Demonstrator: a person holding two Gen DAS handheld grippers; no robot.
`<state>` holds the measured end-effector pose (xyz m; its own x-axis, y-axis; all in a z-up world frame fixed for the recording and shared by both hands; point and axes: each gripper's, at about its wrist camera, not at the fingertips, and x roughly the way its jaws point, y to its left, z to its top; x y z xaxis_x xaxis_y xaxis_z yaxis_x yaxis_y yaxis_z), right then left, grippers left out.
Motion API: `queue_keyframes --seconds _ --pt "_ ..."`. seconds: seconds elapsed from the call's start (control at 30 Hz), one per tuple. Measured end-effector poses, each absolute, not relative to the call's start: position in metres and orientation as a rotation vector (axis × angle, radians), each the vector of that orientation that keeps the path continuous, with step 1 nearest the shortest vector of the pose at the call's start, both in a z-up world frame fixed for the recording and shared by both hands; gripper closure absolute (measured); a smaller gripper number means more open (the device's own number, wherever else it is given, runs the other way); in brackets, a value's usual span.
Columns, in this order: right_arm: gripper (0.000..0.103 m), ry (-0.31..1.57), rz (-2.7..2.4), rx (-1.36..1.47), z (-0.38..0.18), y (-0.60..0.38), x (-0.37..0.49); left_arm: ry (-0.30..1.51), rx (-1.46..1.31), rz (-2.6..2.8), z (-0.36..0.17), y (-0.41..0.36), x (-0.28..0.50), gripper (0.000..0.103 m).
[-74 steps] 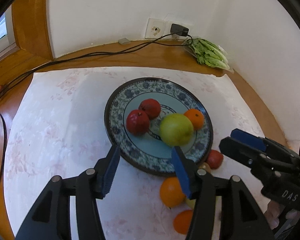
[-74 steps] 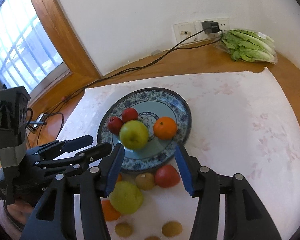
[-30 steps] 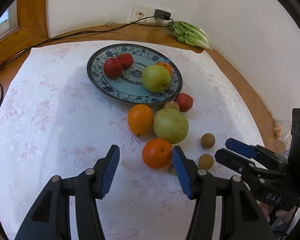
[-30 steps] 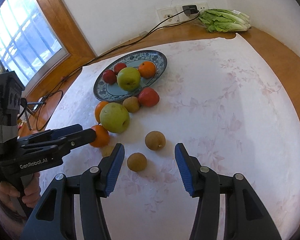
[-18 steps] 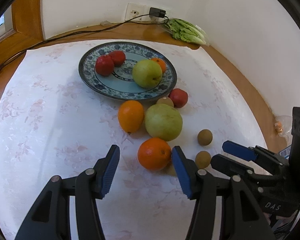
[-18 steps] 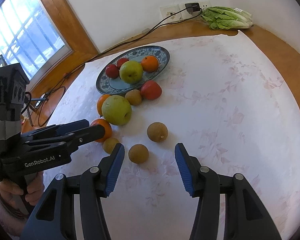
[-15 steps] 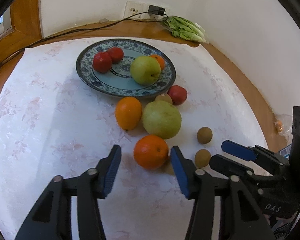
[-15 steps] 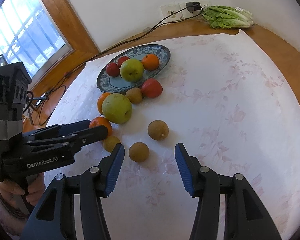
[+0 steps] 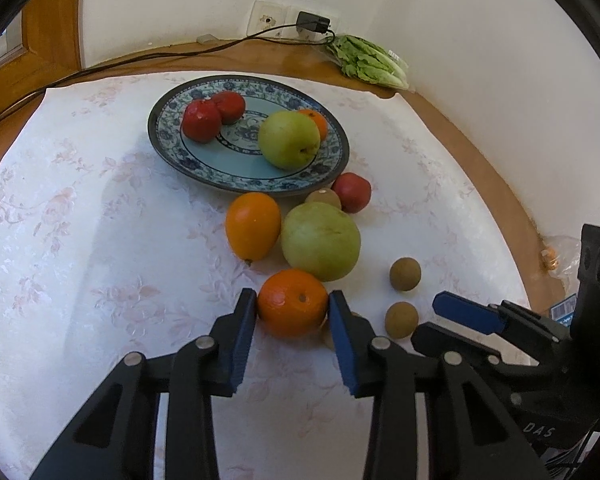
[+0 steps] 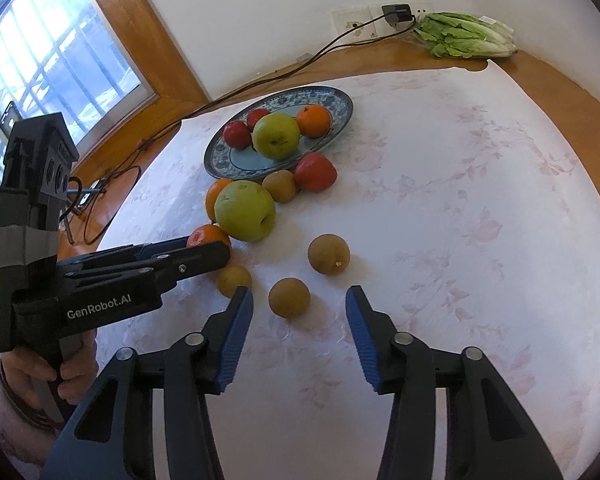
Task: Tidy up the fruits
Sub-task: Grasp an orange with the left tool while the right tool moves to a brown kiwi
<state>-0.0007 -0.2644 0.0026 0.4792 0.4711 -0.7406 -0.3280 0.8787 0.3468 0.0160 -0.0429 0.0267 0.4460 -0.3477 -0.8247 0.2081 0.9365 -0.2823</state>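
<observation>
An orange (image 9: 292,302) lies on the white cloth, and my left gripper (image 9: 292,308) is closing around it with both blue pads touching its sides. My right gripper (image 10: 299,295) is open and closing, with a small brown fruit (image 10: 289,297) just between its fingertips, untouched. The blue patterned plate (image 9: 172,148) holds two red fruits, a green pear (image 9: 289,139) and a small orange. Loose in front of the plate lie a large green fruit (image 9: 320,240), an oval orange fruit (image 9: 253,226), a red fruit (image 9: 352,192) and further small brown fruits.
A bag of lettuce (image 10: 464,34) lies at the back by the wall socket, whose black cable (image 10: 260,76) runs left along the wooden table. A window (image 10: 40,64) is at the left. A person's hand (image 10: 40,376) holds the left gripper's handle.
Both grippers drew back from the plate to the loose fruit. The left jaws then narrowed onto the orange, and the right jaws narrowed slightly around the small brown fruit.
</observation>
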Motion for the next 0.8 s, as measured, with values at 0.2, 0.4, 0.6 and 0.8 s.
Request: queue_keyframes --seconds 0.2,0.4,0.6,0.8 --pt "0.061 0.964 0.500 0.143 0.000 -0.258 -0.001 1.042 -0.158 -0.336 0.030 -0.038 0.016 0.065" --pt "0.070 0.975 0.494 0.139 -0.005 -0.253 -0.001 1.039 -0.179 -0.325 0.031 -0.030 0.016 0.065" --pt "0.070 0.978 0.491 0.119 -0.006 -0.248 -0.001 1.033 -0.192 -0.308 0.031 -0.021 0.016 0.065" --pt "0.070 0.974 0.481 0.103 -0.006 -0.246 -0.001 1.027 -0.201 -0.299 0.032 -0.015 0.017 0.065"
